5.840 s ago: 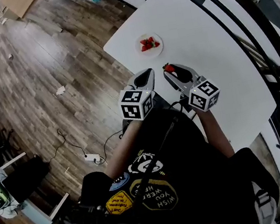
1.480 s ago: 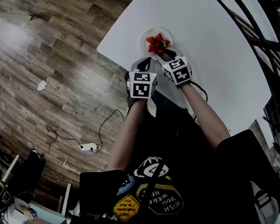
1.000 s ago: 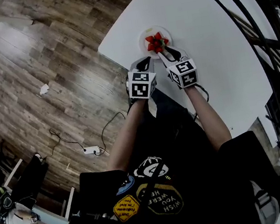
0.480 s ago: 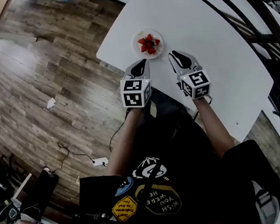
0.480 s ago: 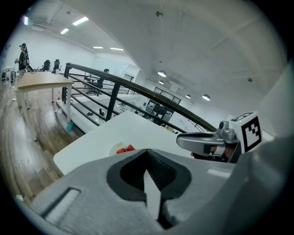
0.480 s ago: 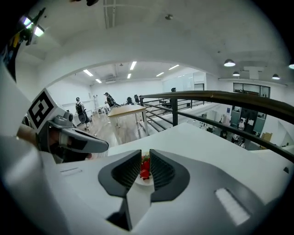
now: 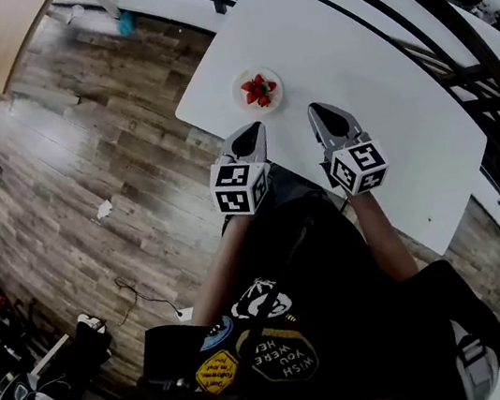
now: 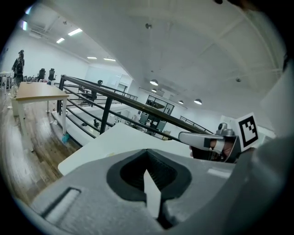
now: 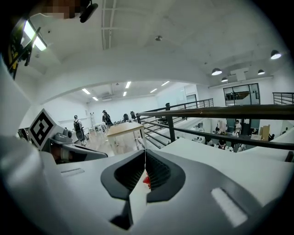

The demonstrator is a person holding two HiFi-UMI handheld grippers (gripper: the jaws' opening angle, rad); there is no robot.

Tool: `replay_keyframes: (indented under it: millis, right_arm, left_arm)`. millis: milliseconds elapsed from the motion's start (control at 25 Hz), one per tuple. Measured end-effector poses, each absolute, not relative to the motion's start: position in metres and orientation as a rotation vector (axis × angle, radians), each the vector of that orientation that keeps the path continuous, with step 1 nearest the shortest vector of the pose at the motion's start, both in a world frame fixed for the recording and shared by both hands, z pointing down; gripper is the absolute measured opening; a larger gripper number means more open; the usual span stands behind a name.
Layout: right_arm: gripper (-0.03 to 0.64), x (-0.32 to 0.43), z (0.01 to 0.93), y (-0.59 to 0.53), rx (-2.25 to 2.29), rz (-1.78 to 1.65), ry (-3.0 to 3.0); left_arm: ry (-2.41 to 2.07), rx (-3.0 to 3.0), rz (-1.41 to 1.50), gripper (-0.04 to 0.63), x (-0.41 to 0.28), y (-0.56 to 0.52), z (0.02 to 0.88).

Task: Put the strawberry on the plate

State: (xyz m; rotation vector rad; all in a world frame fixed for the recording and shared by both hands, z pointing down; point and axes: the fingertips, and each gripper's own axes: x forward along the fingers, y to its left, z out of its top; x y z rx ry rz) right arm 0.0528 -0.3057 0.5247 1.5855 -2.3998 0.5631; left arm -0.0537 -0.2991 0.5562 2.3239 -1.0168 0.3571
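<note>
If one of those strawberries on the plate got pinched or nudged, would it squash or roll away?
Probably soft: the strawberries look like fresh red fruit, so a hard pinch would likely bruise them. They look small against the plate, so probably light. Heaped together and uneven in shape, a nudged one might tumble rather than roll far.

A white table [image 7: 369, 60] is set at twelve o'clock, wooden flooring [image 7: 80, 147] at nine, a black railing [image 7: 444, 67] at two.

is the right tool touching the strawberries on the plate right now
Apart. The head view shows bare white table between the right tool and the strawberries on the plate. Its jaws have just closed on nothing.
</note>
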Motion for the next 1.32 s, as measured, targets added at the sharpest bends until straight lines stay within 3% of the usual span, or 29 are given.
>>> replay_keyframes:
  millis: [440,1320]
  right_arm:
    - [0.003,0.059,0.5,-0.252,1.622,0.549,-2.458]
    - [0.003,0.031,0.494,-0.266,1.526,0.509,-2.532]
  left_arm:
    - [-1.08,2.374,0.331,0.0,-0.077,-0.263,0.53]
    - [-1.11,2.417,0.299,0.0,-0.09,-0.278,0.518]
